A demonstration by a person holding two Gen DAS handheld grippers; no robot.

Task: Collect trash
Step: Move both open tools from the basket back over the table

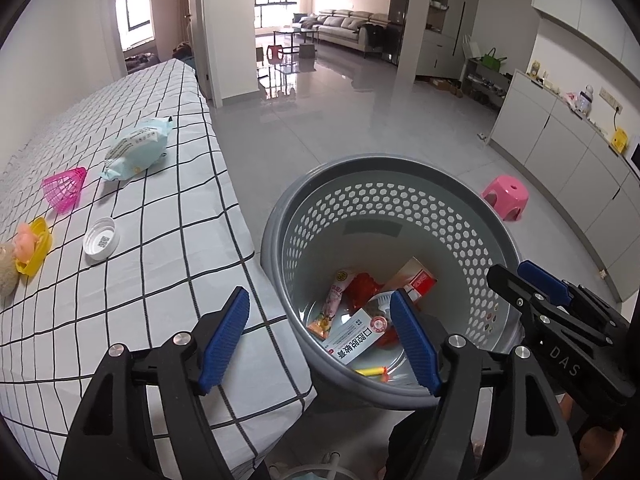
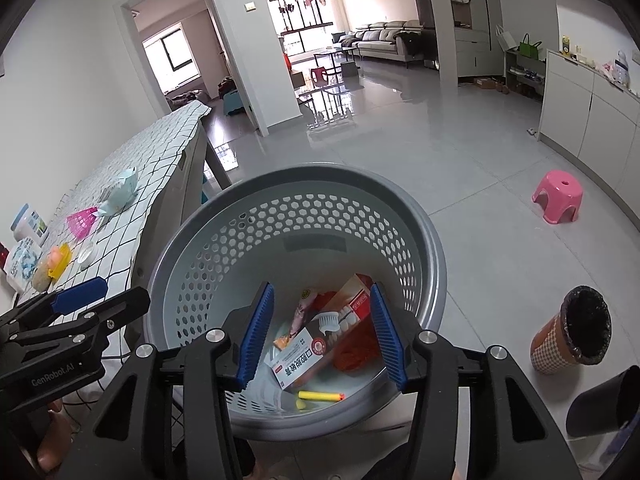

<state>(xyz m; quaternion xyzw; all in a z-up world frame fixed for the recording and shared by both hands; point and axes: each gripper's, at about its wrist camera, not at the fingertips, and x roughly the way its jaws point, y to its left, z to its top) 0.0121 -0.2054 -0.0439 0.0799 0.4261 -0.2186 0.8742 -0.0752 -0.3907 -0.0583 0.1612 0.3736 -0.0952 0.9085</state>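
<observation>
A grey perforated basket point(image 1: 400, 196) stands on the floor beside the checked table point(image 1: 160, 288); it also shows in the right wrist view point(image 2: 296, 184). Inside lie a white box point(image 1: 352, 338), a pink snack packet point(image 1: 338, 292), a red wrapper point(image 1: 362, 286) and a yellow foam dart point(image 2: 320, 395). My left gripper point(image 1: 320, 338) is open and empty, over the gap between table edge and basket. My right gripper point(image 2: 322, 332) is open and empty above the basket. On the table lie a pale blue wipes pack point(image 1: 136, 148), a white lid point(image 1: 101, 239) and a pink mesh cup point(image 1: 64, 190).
A yellow lid with a pink toy point(image 1: 32, 248) sits at the table's left. Jars point(image 2: 24, 240) stand by the wall. A pink stool point(image 2: 558, 196) and a checked bin with a black liner point(image 2: 572, 332) stand on the floor at right. Cabinets point(image 1: 568, 152) line the right wall.
</observation>
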